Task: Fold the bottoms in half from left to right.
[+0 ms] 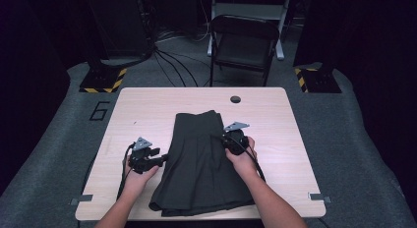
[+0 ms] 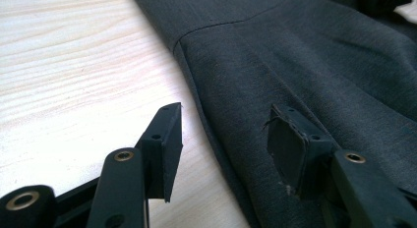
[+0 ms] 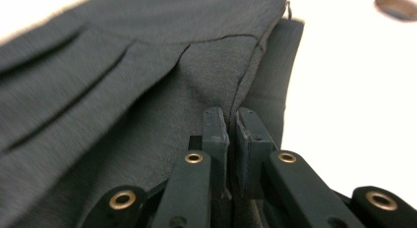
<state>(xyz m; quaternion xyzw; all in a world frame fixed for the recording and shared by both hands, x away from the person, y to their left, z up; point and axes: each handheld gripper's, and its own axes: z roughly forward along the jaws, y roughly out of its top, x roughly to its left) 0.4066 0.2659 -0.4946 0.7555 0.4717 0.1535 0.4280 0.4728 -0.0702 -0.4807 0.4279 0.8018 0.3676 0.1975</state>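
1. Dark grey skirt [image 1: 201, 164] lies flat on the bench [image 1: 275, 120], near the front edge.
2. Right tongs [image 3: 231, 121] are clenched on the skirt's right edge.
3. Left tongs [image 2: 223, 144] are released, their jaws astride the skirt's left edge.
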